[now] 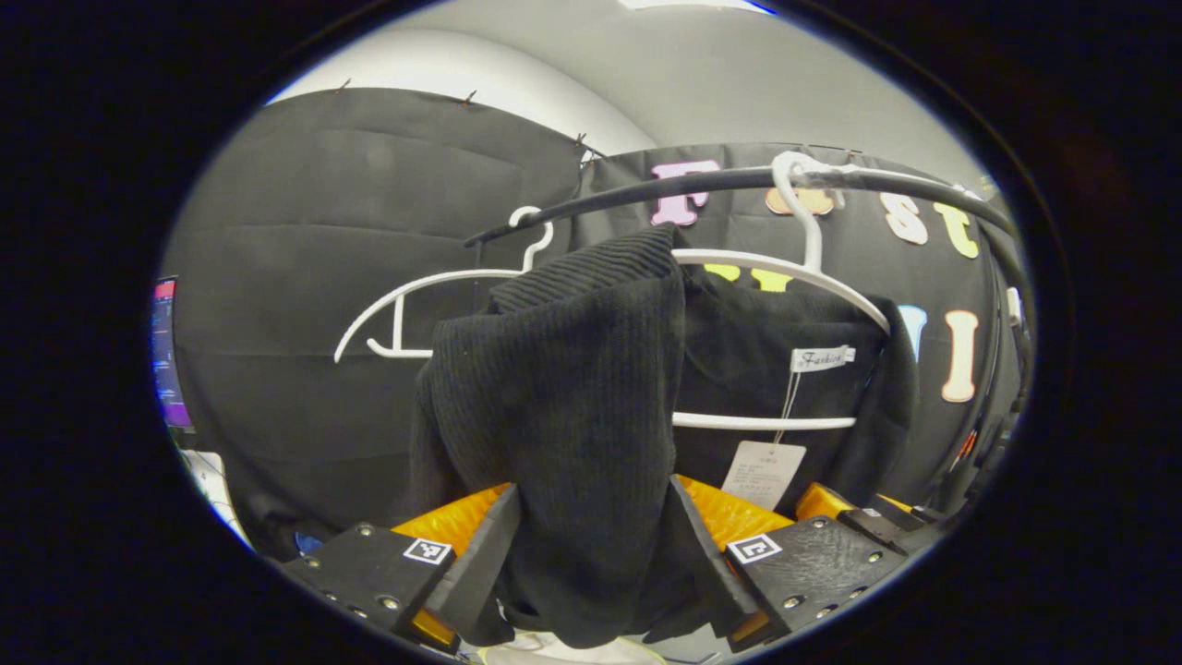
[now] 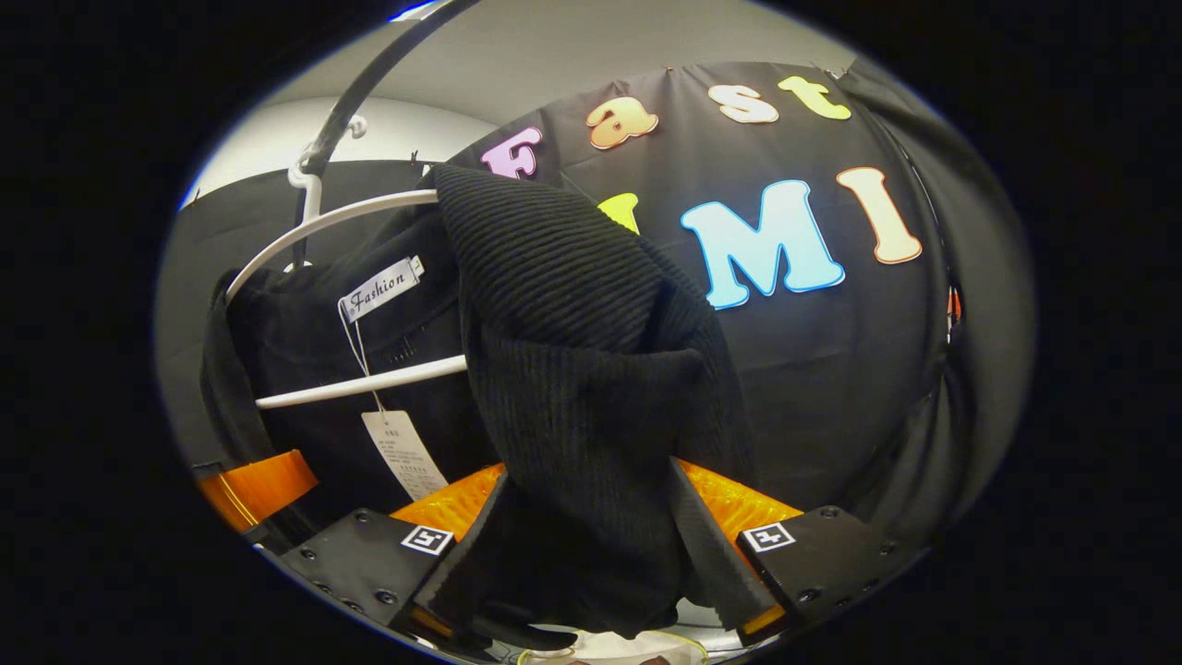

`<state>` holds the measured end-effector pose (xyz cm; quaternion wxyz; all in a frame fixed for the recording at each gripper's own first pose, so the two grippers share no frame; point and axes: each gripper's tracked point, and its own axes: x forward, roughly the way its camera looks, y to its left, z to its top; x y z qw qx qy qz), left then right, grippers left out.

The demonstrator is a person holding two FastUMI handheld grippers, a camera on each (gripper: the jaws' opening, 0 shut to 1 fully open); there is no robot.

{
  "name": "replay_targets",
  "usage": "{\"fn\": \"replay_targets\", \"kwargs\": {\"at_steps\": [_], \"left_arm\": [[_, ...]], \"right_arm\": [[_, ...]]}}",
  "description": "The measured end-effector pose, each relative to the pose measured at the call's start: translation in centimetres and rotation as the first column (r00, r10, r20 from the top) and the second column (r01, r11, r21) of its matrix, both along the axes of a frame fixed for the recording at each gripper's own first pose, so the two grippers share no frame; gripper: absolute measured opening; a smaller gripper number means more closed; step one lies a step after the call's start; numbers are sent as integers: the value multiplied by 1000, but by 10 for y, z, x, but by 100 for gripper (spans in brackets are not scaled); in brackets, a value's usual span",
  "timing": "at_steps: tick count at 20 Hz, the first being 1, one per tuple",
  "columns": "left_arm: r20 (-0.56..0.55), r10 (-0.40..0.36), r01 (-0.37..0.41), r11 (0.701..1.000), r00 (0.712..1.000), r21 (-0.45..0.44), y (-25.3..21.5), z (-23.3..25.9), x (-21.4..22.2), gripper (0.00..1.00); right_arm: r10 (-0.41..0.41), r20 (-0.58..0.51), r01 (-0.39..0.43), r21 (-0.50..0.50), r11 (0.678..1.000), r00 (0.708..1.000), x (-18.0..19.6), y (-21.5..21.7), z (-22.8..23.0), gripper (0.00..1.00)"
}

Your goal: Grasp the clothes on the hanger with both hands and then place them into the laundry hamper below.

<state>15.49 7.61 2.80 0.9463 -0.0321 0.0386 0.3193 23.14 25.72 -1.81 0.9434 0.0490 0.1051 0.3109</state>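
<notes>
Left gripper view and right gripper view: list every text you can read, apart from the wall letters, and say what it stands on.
"Fashion": on the white neck label sewn into the black sweater.
Hang tag on a string below the label: several printed lines, too small to read.
Markers on the gripper fingers: square black-and-white patterns, no words.
Screen at the left edge: too blurred to read.

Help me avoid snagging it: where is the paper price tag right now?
The paper price tag dangles on a string below the hanger's lower bar, against the black sweater; in the right gripper view it hangs left of the gripped fold.
</notes>
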Motion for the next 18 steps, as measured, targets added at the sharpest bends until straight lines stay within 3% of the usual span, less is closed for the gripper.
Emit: {"fn": "replay_targets", "kwargs": {"at_steps": [3, 5, 9, 11, 13, 15, 18], "left_arm": [[3, 6, -6, 1000, 1000, 8, 4, 1, -1, 92], [7, 10, -10, 1000, 1000, 13, 10, 2, -3, 75], [28, 36, -37, 999, 999, 16, 23, 8, -17, 30], [48, 22, -23, 1000, 999, 10, 23, 11, -20, 7], [60, -33, 34, 999, 998, -13, 16, 12, -20, 8], [101, -58, 63, 997, 993, -45, 16, 15, -27, 5], [108, -96, 102, 994, 989, -50, 10, 21, -35, 0]], "right_arm": [[16, 16, -15, -9, 1000, 1000, 8, -2, -1, 95], [15, 37, -15, -7, 1000, 999, 13, -7, 2, 77], [13, 134, -4, -63, 998, 991, 25, -16, 10, 31], [51, 118, -46, -48, 998, 992, 24, -11, 10, 14], [133, 73, -132, -16, 991, 988, 20, -2, 8, 4], [176, 54, -176, -12, 984, 983, 24, 0, 6, 1], [170, 78, -171, 4, 985, 982, 32, -13, 16, 0]]}}
